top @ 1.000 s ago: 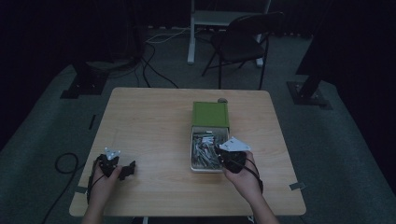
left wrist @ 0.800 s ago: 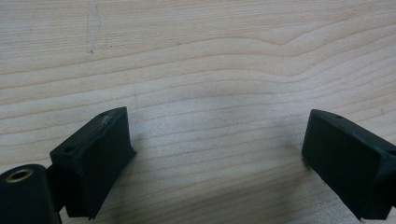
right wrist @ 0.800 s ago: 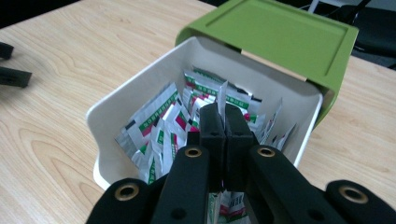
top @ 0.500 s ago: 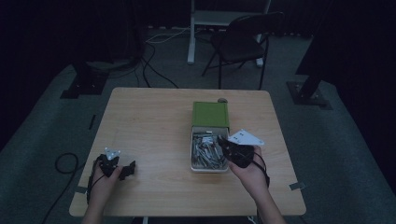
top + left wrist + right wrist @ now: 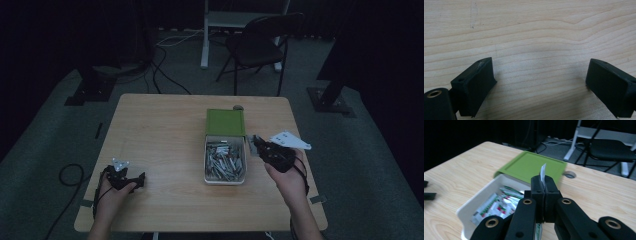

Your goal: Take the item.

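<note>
Wooden table (image 5: 165,135): one, pale, with one box on it and your two grippers over it.
Box (image 5: 224,175): one white tray, its one green lid (image 5: 225,122) slid back toward the far edge.
Packets in the box (image 5: 224,161): many, too jumbled to count; white with green and red print.
Right gripper (image 5: 544,185): you have its jaws pressed together on one packet (image 5: 542,173), a thin white strip standing upright out of the pinch.
Packet and box: the held packet is clear of the box, just beside its right wall in the high view, where your right gripper (image 5: 262,147) sits off the tray's edge.
Left gripper (image 5: 537,82): jaws spread wide, nothing between them, bare wood grain beneath.
Left gripper, high view (image 5: 135,181): near the table's front left corner, well apart from the box.
Right gripper view adds: the packet itself and the print on the packets in the box, both too small from above.
High view adds: one dark chair (image 5: 257,47) behind the table.
</note>
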`<state>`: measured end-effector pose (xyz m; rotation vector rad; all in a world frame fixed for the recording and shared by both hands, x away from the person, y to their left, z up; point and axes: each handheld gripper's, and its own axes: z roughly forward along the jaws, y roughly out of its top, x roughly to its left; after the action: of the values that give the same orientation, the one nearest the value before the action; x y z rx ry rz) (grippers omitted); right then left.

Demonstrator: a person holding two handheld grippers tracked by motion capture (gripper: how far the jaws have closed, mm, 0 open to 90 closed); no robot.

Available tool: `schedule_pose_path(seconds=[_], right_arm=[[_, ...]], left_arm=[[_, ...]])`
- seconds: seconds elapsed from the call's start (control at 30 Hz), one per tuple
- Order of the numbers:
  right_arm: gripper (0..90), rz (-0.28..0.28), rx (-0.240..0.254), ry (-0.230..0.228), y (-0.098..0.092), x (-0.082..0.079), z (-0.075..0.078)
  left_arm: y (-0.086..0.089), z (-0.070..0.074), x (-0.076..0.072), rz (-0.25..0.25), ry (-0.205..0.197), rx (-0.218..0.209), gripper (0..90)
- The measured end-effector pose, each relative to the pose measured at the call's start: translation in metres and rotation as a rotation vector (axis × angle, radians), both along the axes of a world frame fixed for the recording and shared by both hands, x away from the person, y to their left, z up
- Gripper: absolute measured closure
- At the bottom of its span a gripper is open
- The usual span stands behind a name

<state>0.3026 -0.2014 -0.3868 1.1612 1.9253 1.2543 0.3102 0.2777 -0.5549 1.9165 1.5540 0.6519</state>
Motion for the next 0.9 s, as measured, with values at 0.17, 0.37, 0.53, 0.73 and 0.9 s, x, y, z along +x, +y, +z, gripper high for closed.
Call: schedule_pose_path(seconds=[0.17, 0.37, 0.53, 0.73, 0.9], right_arm=[[89.1, -0.038, 0.004, 0.001, -0.019, 0.000, -0.002], [89.0, -0.094, -0.005, 0.050, -0.043, 0.002, -0.020], [89.0, -0.138, -0.012, 0.084, -0.060, 0.004, -0.035], [88.9, -0.217, -0.046, 0.123, -0.090, 0.006, -0.053], [88.9, -0.270, -0.104, 0.151, -0.102, 0.010, -0.069]], left_arm=[[0.000, 0.000, 0.000, 0.001, 0.001, 0.000, 8.9], [0.000, 0.000, 0.000, 0.001, 0.001, 0.000, 8.9], [0.000, 0.001, 0.000, 0.001, 0.005, 0.001, 8.9], [0.000, 0.001, 0.000, 0.001, 0.005, 0.001, 8.9], [0.000, 0.000, 0.000, 0.001, 0.003, 0.000, 8.9]])
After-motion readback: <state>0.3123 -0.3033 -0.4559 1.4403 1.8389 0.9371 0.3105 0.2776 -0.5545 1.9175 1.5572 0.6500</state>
